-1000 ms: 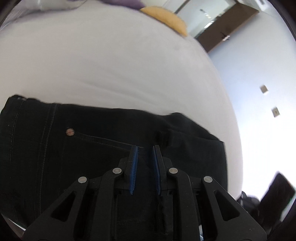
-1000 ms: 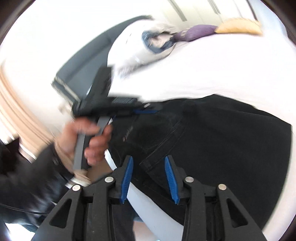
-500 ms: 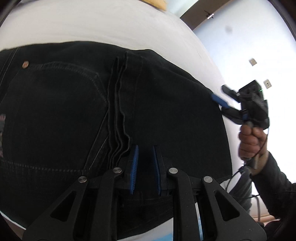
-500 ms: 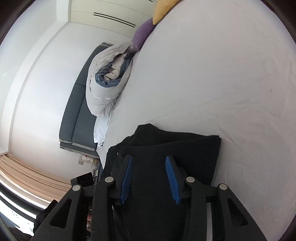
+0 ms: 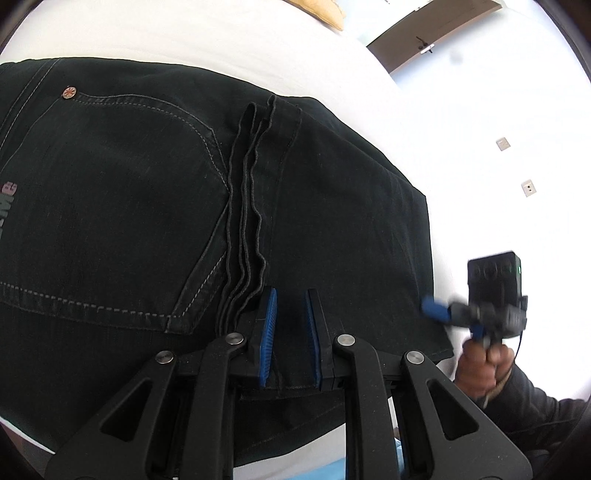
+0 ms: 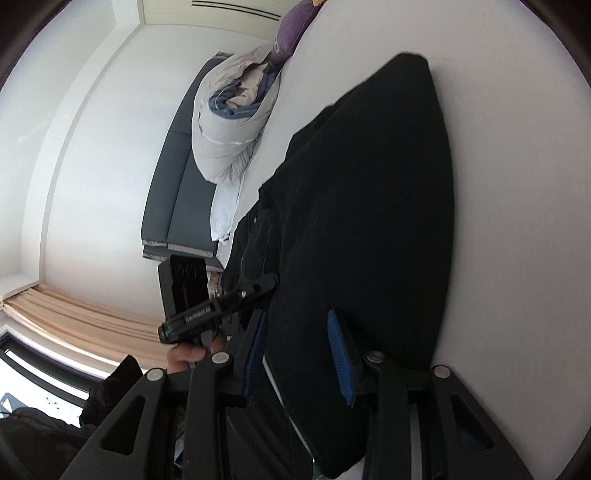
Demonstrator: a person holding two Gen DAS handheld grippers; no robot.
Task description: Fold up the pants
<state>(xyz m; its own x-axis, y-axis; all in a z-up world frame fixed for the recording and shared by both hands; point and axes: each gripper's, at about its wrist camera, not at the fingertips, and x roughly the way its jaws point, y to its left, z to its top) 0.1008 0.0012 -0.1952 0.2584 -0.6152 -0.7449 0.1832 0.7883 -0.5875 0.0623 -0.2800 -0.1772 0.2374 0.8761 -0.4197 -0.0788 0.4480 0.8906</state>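
Observation:
Black jeans (image 5: 147, 206) lie folded on a white bed (image 5: 184, 33), back pocket and stacked hems up. My left gripper (image 5: 290, 295) sits over the near edge of the folded layers, jaws narrowly apart with dark cloth between them; whether it grips the cloth is unclear. In the right wrist view the jeans (image 6: 369, 206) stretch away along the bed. My right gripper (image 6: 297, 317) is open over their near end, fingers straddling the cloth. It also shows in the left wrist view (image 5: 436, 310) at the jeans' right corner, and the left gripper appears in the right wrist view (image 6: 273, 280).
A rolled grey duvet (image 6: 232, 122) and a purple pillow (image 6: 293, 29) lie at the bed's head by a dark headboard (image 6: 173, 184). An orange pillow (image 5: 317, 11) lies at the far side. White wall with sockets (image 5: 502, 143) and a door (image 5: 424, 37) beyond.
The right gripper dropped lower and closer to the jeans' near end. The left gripper stayed at the folded edge, jaws a little wider, with the view shifted slightly.

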